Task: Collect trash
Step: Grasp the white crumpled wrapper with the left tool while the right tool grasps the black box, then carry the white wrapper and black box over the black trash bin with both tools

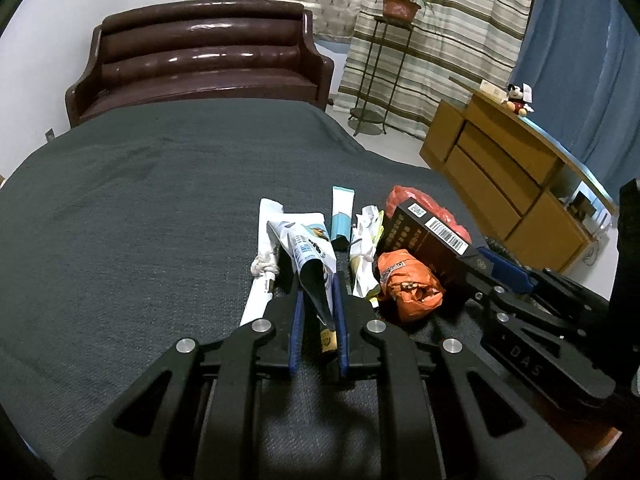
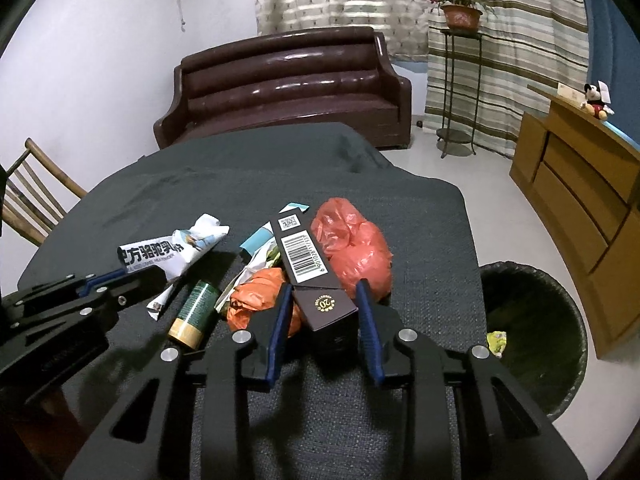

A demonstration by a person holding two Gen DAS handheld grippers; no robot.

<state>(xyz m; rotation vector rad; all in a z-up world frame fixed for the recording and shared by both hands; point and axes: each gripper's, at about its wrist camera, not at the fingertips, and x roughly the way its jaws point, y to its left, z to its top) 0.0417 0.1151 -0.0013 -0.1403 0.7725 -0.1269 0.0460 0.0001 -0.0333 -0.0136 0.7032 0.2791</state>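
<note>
A pile of trash lies on the grey-clothed table (image 1: 140, 220). My left gripper (image 1: 318, 286) is shut on a white printed packet (image 1: 308, 248), which sticks out forward between its blue pads. In the right wrist view the same packet (image 2: 176, 252) shows at the left, held by the left gripper (image 2: 128, 276). My right gripper (image 2: 324, 292) is shut on the near end of a long dark box (image 2: 304, 256) with a barcode. An orange wrapper (image 2: 256, 300) lies just left of that box, and a red plastic bag (image 2: 352, 248) just right of it. A green and gold can (image 2: 194, 310) lies nearer the left gripper.
A black-lined trash bin (image 2: 536, 340) stands on the floor right of the table, with a little rubbish inside. A teal and white box (image 1: 342, 216) and crumpled paper (image 1: 366, 240) lie in the pile. A brown sofa (image 1: 200, 64), wooden cabinet (image 1: 500, 184) and chair (image 2: 32, 200) surround the table.
</note>
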